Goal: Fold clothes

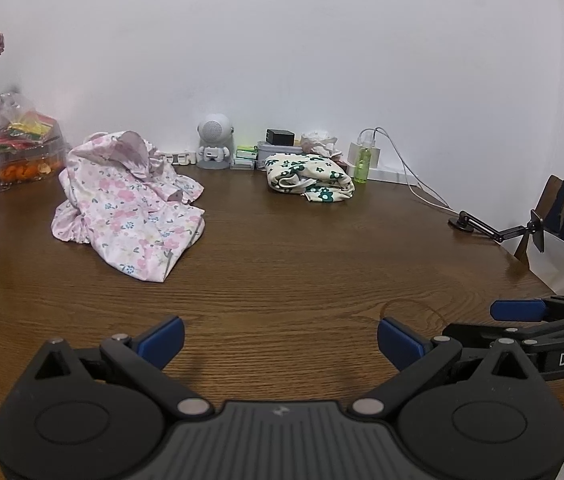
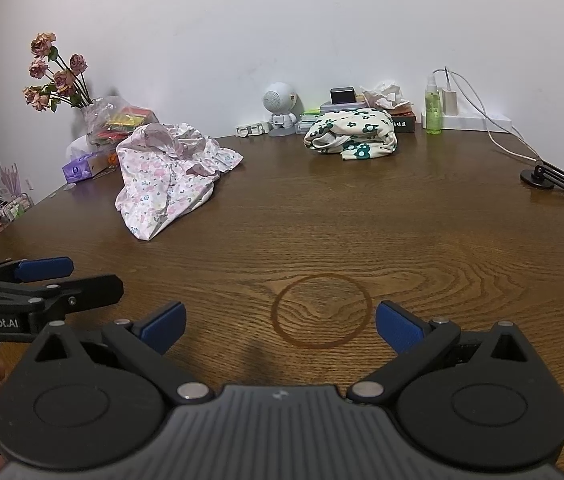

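A crumpled pink floral garment (image 1: 130,208) (image 2: 170,178) lies in a heap on the left part of the brown wooden table (image 1: 302,272) (image 2: 422,216). A cream garment with dark green flowers (image 1: 308,178) (image 2: 352,134) sits bundled near the back wall. My left gripper (image 1: 280,342) is open over bare wood near the front edge, holding nothing. My right gripper (image 2: 280,326) is open too, hovering over a ring stain (image 2: 322,310). Each gripper shows from the side at the other view's edge. Both are well short of the clothes.
Along the back wall stand a small white robot figure (image 1: 213,146), boxes, crumpled tissue, a green spray bottle (image 1: 362,164) and a charger with cables. Dried roses (image 2: 56,74), a snack bag and a tissue box fill the back left. A black clamp arm (image 1: 482,228) sits right.
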Action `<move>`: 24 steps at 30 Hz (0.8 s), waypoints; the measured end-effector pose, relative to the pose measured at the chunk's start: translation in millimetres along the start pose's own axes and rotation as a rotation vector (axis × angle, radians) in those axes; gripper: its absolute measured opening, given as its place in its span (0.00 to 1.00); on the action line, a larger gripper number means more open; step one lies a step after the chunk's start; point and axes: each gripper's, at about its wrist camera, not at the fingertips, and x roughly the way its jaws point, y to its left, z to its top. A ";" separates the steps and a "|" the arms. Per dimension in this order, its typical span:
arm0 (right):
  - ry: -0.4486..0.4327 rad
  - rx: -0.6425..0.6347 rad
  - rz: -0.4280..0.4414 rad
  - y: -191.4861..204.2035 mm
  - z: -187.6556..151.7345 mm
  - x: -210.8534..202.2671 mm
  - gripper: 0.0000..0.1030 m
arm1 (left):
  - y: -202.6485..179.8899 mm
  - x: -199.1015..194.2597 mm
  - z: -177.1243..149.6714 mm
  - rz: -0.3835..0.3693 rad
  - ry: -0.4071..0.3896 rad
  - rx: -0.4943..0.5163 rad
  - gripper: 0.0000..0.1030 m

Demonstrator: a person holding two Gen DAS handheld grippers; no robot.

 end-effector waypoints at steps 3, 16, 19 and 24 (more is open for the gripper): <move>-0.002 -0.001 0.000 0.7 -0.4 -0.8 1.00 | 0.1 0.2 0.2 0.008 0.000 -0.001 1.00; 0.000 -0.003 0.000 -0.1 -0.1 -0.5 1.00 | 0.1 0.7 -0.2 0.004 0.001 0.002 1.00; 0.000 -0.005 0.000 1.0 -0.2 -0.3 1.00 | 0.1 0.6 -0.3 0.008 0.001 0.002 1.00; 0.004 -0.006 0.000 1.8 -0.8 0.4 1.00 | 1.6 -1.8 0.2 -0.007 -0.010 -0.005 1.00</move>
